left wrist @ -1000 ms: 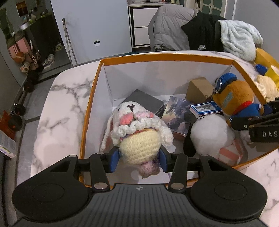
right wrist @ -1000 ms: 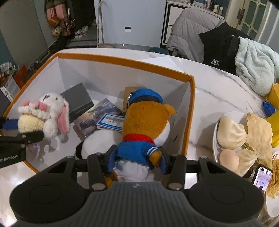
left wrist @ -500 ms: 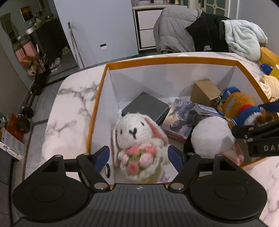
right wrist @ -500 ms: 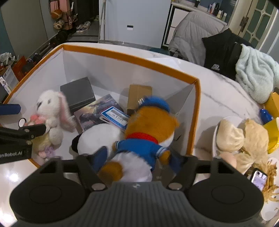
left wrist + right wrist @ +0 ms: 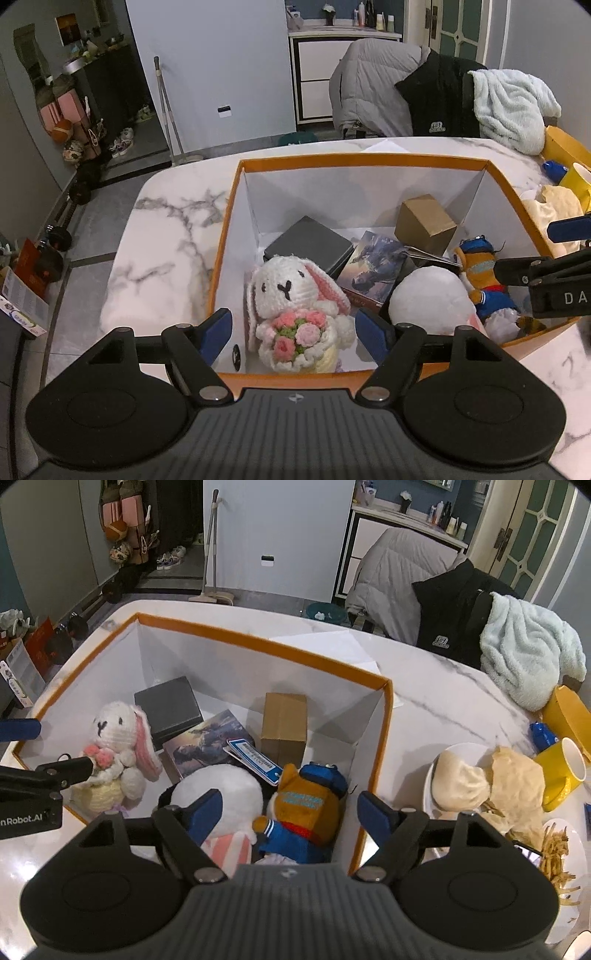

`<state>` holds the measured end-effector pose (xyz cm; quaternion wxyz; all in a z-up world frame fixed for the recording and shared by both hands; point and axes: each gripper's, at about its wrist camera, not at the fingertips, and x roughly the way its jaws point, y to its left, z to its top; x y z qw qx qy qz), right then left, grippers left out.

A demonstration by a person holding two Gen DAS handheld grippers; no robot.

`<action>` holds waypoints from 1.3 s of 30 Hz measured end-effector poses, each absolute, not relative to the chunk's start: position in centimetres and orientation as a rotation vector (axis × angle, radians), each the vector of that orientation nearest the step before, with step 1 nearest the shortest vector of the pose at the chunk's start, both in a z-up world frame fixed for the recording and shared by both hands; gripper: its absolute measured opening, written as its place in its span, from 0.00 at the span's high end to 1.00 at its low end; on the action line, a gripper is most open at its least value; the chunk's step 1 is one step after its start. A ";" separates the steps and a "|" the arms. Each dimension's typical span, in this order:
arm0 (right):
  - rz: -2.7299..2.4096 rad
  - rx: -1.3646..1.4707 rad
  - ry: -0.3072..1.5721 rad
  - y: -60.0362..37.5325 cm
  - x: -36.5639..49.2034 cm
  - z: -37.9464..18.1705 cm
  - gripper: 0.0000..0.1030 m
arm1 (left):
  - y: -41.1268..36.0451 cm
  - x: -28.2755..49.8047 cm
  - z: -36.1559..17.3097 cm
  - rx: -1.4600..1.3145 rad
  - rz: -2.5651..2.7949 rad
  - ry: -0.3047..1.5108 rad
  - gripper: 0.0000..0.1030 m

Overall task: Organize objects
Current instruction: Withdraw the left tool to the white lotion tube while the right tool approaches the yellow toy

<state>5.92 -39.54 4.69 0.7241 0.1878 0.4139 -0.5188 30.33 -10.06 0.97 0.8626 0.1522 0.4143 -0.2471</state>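
Two toys: white crocheted rabbit with a pink bouquet [image 5: 295, 310] and orange plush duck in a blue sailor suit [image 5: 308, 812], both lying inside the orange-rimmed white box [image 5: 362, 159] on the marble worktop [image 5: 166, 236].
Left fingers: left gripper [image 5: 293, 330] spread wide, hanging above the rabbit, not touching it.
Right fingers: right gripper [image 5: 288, 812] likewise released over the duck.
Next pick: probably outside the box; loose items lie on the right gripper's side.
Views: only the right wrist shows the yellow mug [image 5: 563, 775] and the plate [image 5: 432, 779].
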 end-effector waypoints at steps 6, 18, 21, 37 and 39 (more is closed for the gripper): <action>-1.150 0.395 0.894 -38.1 5.8 6.4 0.21 | -9.2 29.5 2.6 0.307 -0.517 0.850 0.16; -1.146 0.352 0.849 -34.1 5.5 10.1 0.21 | -7.6 26.8 5.9 0.290 -0.528 0.801 0.16; -1.141 0.345 0.833 -32.8 5.3 10.9 0.21 | -7.0 26.1 6.7 0.274 -0.525 0.788 0.16; -1.074 0.357 0.721 -25.5 3.5 12.1 0.20 | -2.6 20.8 7.5 0.078 -0.578 0.720 0.15; -1.071 0.365 0.715 -24.8 3.2 11.5 0.20 | -2.0 20.3 6.9 0.057 -0.578 0.722 0.15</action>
